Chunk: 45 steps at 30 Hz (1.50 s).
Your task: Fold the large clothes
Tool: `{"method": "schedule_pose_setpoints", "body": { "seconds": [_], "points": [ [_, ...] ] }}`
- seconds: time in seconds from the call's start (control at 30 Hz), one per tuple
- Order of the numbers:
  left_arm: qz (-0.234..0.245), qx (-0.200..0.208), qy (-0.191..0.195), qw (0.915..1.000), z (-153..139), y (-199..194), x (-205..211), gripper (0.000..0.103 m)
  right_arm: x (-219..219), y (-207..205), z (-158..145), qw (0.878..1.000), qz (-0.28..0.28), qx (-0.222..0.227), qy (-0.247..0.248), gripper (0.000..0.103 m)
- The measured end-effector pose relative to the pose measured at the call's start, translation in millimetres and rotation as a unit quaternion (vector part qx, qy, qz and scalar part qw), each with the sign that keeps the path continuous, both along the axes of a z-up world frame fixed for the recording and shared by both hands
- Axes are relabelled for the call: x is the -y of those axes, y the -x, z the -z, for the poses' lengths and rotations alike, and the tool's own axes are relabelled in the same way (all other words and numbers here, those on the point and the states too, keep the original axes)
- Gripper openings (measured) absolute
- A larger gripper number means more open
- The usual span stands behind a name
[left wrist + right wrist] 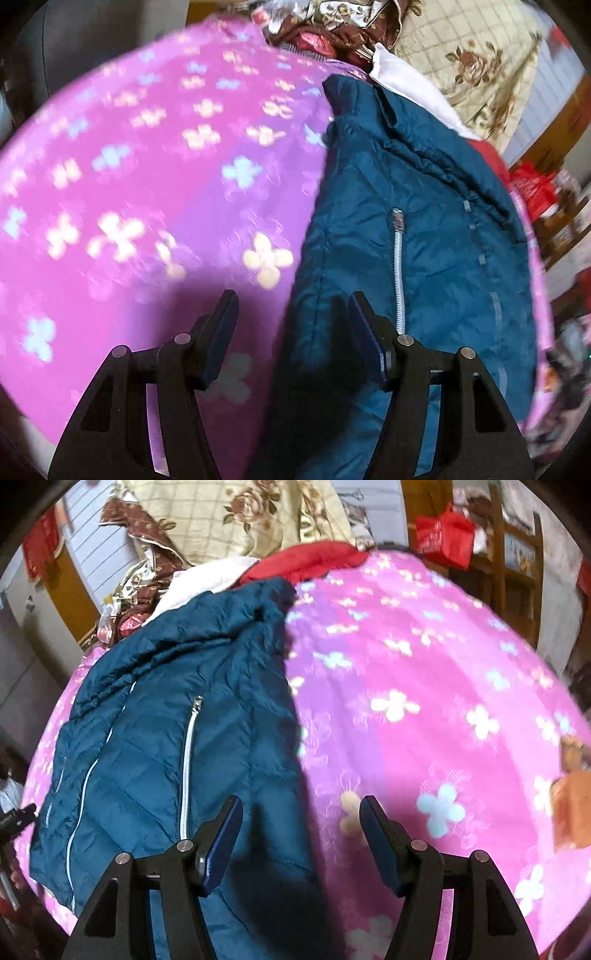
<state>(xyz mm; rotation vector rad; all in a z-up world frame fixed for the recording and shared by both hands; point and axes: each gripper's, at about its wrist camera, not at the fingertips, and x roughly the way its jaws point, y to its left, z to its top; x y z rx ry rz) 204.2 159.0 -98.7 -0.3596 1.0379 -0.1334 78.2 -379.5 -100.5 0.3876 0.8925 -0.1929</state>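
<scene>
On the pink flowered bedspread (147, 192), the teal padded jacket (406, 229) lies flat; both grippers, left (291, 314) and right (301, 819), hover with fingers apart and empty, so pinch opposite side edges evenly before folding.

Left wrist view: sits just behind the left gripper (291, 306), looks forward and steeply down along its fingers onto the bed, close above it.
Left view framing: pink sheet (147, 184) fills the left, teal jacket (424, 229) the right; quilt (480, 66) at the top.
Right wrist view: sits just behind the right gripper (301, 812), tilted down the same way, also close.
Right view framing: jacket (166, 720) on the left, sheet (424, 701) on the right; quilt (236, 513) at the top.
Shared: jacket, sheet, quilt, red bag (532, 188) (443, 535).
</scene>
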Motion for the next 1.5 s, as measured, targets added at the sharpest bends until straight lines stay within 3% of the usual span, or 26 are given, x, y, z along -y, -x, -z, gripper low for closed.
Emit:
{"method": "schedule_pose_setpoints", "body": {
  "seconds": [0.23,0.43,0.73,1.03,1.17,1.27,1.3,1.4,1.47,1.5],
  "points": [
    [0.006,-0.026,0.102,0.9944,17,-5,-7,0.061,9,-14,22,0.997,-0.002,0.005,-0.073,0.063],
    [0.006,-0.03,0.148,0.9885,18,-9,-7,0.062,9,-21,23,0.995,0.0,0.016,-0.101,0.064],
    [0.04,-0.045,0.214,0.9749,17,9,1,0.062,-4,-9,28,0.984,-0.046,0.01,-0.173,0.064],
    [0.056,-0.018,0.223,0.973,12,54,2,0.066,-15,34,39,0.966,-0.065,0.033,-0.248,0.064],
    [0.057,-0.009,0.22,0.9738,13,58,10,0.073,-24,40,45,0.954,-0.08,0.044,-0.284,0.064],
    [0.055,-0.014,0.229,0.9718,17,51,19,0.089,-31,35,50,0.943,-0.087,0.054,-0.317,0.064],
    [0.056,-0.016,0.233,0.9707,19,48,21,0.094,-34,33,50,0.943,-0.088,0.054,-0.317,0.064],
    [0.047,-0.022,0.233,0.971,22,42,26,0.096,-46,27,49,0.946,-0.087,0.053,-0.307,0.064],
    [0.041,-0.023,0.222,0.974,19,44,29,0.095,-54,27,46,0.955,-0.076,0.051,-0.281,0.062],
    [0.039,-0.023,0.203,0.9782,17,47,32,0.088,-58,27,44,0.961,-0.071,0.047,-0.264,0.059]
  ]
}}
